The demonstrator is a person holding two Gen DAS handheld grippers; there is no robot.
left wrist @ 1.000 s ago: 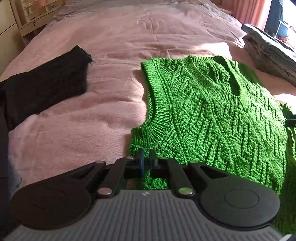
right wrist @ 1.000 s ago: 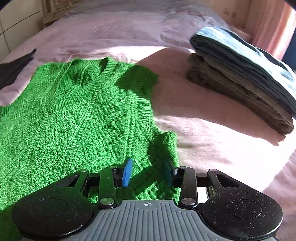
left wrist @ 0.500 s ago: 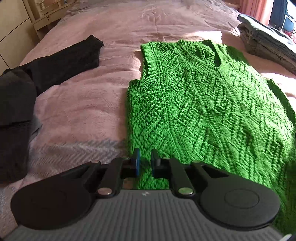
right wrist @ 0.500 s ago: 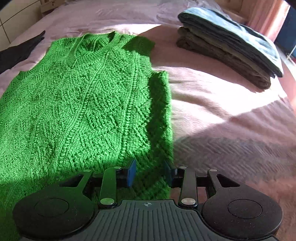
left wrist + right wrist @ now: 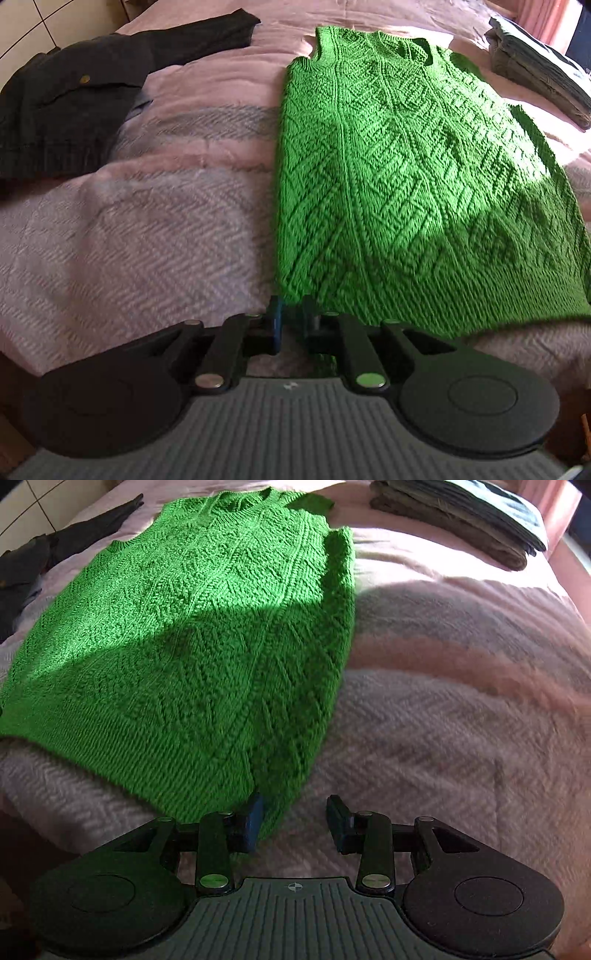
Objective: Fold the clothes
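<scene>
A green cable-knit vest (image 5: 406,177) lies flat on the pink bedspread (image 5: 129,236), neckline at the far end and hem toward me. My left gripper (image 5: 291,310) hovers over the vest's near left hem corner. Its jaws are almost together, with only a thin slit between them, and grip nothing. In the right wrist view the vest (image 5: 192,635) fills the left half. My right gripper (image 5: 295,805) stands open over the near right hem corner. Its left finger is above the knit edge and its right finger is above bare bedspread (image 5: 461,720).
A black garment (image 5: 66,110) lies crumpled at the far left of the bed, also visible as a dark garment (image 5: 22,565) in the right wrist view. A folded stack of grey and dark clothes (image 5: 461,520) sits at the far right corner. The bed's near edge drops off just below both grippers.
Both grippers have drawn back along the vest from its armholes to its hem. The vest has stayed flat and unmoved. Neither gripper's jaws have visibly changed.
</scene>
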